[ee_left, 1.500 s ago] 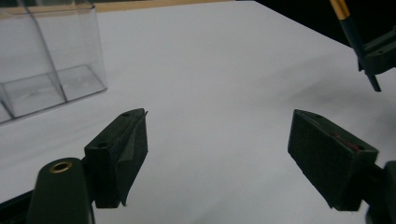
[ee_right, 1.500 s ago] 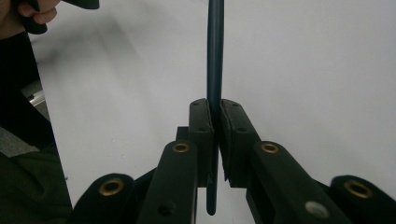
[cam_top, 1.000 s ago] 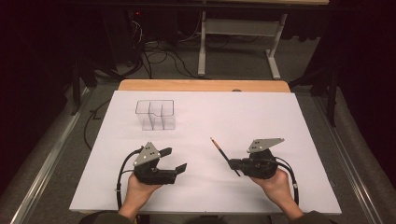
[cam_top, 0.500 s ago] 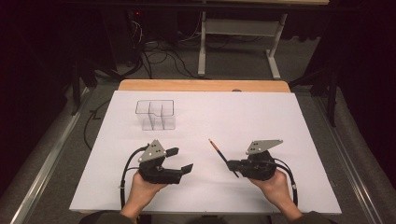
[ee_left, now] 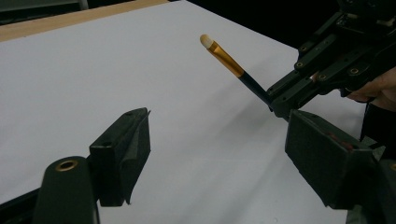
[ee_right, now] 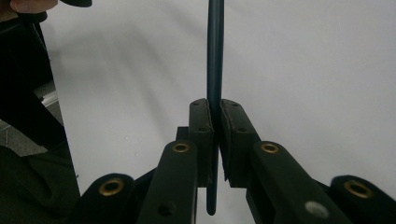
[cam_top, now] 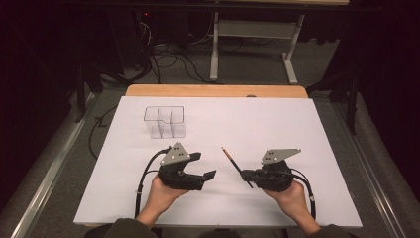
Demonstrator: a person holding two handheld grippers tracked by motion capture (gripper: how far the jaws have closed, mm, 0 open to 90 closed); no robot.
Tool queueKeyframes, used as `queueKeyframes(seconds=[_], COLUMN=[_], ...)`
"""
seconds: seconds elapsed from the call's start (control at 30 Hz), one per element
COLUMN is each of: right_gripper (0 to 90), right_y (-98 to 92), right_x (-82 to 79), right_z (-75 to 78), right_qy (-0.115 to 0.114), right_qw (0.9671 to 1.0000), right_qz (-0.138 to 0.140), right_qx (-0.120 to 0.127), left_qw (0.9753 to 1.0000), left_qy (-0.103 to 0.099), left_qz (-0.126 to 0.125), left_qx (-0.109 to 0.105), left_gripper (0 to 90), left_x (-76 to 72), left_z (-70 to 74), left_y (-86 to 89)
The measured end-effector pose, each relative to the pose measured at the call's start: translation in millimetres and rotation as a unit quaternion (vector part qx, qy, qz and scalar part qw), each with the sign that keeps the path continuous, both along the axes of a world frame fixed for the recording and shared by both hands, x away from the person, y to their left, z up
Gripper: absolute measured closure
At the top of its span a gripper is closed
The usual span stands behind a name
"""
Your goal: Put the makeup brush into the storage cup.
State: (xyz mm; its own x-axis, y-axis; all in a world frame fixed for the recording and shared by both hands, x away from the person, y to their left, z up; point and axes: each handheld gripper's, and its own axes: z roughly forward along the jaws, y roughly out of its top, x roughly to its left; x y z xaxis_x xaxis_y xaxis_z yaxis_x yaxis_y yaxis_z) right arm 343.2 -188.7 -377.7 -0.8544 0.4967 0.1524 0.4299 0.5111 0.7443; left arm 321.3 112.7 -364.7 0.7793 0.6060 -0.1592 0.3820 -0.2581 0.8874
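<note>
A thin brush with a dark handle, gold ferrule and pale tip is held off the white table top. My right gripper is shut on its handle, and the tip points up and to the left. In the right gripper view the jaws pinch the dark handle, which runs straight ahead. My left gripper stands open just left of the brush, with nothing between its fingers. The left gripper view has the open gripper below the brush tip and the right gripper beyond.
A clear plastic holder with several compartments stands at the back left of the white sheet. The table's wooden far edge lies beyond it. Cables and a desk frame sit on the floor behind.
My left gripper has shifted right, closer to the brush, with its jaws still open. The right gripper and the brush have hardly moved.
</note>
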Motion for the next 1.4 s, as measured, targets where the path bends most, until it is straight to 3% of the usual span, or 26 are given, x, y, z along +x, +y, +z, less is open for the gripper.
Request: queueKeyframes(seconds=[0.43, 0.77, 0.9, 1.13, 1.27, 1.4], right_gripper=[86.1, 86.1, 86.1, 86.1, 86.1, 86.1], right_y=[-1.4, 0.2, 1.6, 7.0, 8.8, 12.5], right_x=[-1.2, -1.5, -2.8, -4.6, -5.0, -5.5], right_z=[2.5, 2.3, 3.2, 2.8, 3.8, 3.4], right_qy=[-0.01, -0.013, -0.014, -0.019, -0.022, -0.021], right_qw=[0.9999, 0.9998, 0.9998, 0.9998, 0.9996, 0.9996], right_qz=[-0.002, -0.001, -0.001, 0.005, 0.007, 0.011], right_qx=[0.011, 0.012, 0.012, 0.011, 0.014, 0.014], left_qw=[0.9999, 0.9994, 0.9996, 0.9995, 0.9996, 0.9993], left_qy=[-0.001, 0.007, 0.005, 0.008, 0.018, 0.031], left_qz=[-0.01, -0.021, -0.021, -0.024, -0.017, -0.016], left_qx=[0.003, -0.028, -0.018, -0.018, -0.01, -0.015], left_gripper=[23.5, 23.3, 23.6, 23.8, 25.7, 28.3], left_x=[6.7, 12.8, 14.3, 16.7, 17.2, 18.1], left_z=[0.6, 0.4, -2.2, -6.3, -7.7, -9.5], left_y=[-20.7, -26.4, -26.7, -28.5, -30.6, -31.2])
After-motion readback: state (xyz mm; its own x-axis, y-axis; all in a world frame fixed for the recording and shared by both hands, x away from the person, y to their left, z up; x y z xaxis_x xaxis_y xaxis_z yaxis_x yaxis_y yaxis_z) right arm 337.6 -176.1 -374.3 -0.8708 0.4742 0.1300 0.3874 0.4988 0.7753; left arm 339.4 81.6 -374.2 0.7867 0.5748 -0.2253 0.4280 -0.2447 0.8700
